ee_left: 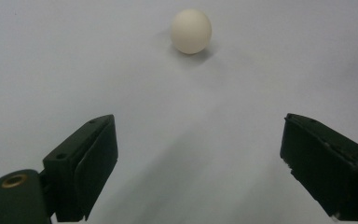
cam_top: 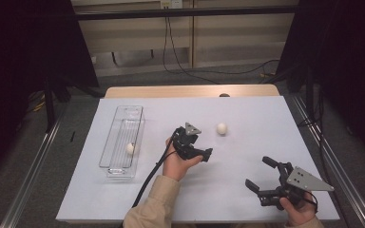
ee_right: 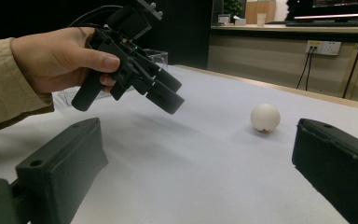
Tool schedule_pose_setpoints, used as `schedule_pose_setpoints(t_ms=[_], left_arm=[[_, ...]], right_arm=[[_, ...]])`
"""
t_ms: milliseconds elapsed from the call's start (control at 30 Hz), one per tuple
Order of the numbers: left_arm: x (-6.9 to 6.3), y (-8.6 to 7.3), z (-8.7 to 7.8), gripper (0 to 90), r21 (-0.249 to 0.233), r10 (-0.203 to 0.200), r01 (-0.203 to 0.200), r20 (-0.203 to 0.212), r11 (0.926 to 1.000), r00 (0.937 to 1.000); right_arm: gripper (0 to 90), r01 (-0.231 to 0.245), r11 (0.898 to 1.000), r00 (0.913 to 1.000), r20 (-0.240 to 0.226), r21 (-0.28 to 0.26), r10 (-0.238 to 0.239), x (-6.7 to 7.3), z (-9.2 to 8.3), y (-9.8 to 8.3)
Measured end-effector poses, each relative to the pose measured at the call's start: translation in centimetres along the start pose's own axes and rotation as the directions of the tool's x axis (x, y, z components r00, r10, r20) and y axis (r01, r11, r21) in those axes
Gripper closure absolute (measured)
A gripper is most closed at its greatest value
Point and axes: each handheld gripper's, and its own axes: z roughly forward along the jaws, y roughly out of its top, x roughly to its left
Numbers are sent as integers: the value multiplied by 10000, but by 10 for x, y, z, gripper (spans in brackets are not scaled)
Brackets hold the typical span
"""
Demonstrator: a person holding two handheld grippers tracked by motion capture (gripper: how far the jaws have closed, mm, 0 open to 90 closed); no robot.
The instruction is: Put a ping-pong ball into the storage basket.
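The left claw [cam_top: 200, 148] is hovering a little above the white desk [cam_top: 247, 114], and its jaws are standing spread apart with nothing between them. In the left gripper view the left claw [ee_left: 198, 163] is looking straight at a white ball [ee_left: 191, 31], which is lying on the desk ahead of the jaws, clearly beyond their tips and not touching them. In the high view the same ball [cam_top: 222, 128] is sitting just past the left claw, a little to its right side. In the right gripper view the person's left hand [ee_right: 58, 58] is holding the gripper body, and the jaws are pointing down toward the desk surface at a slant, with the ball [ee_right: 265, 116] lying near them and free.

The right claw [cam_top: 261, 175] is resting low near the desk edge closest to the person, well apart from the left claw and from the ball. Its jaws are also standing wide apart and are pinching nothing. In the right gripper view the right claw [ee_right: 196, 172] is facing across the desk, and the ball is lying far ahead of it, nearer to its right jaw than to its left one.

A clear plastic box [cam_top: 122, 141] is standing on the desk on the left side of the left claw, well apart from it. A second white ball [cam_top: 130, 148] is lying inside this box, near the end closer to the person.
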Motion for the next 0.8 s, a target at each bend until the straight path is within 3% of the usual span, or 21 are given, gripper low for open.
schedule_pose_setpoints(t_ms=[800], left_arm=[[-1,3,6,112,-75,-118,118,75,9999,9999]], right_arm=[[16,19,10000,10000,1,8,-19,0,0,0]])
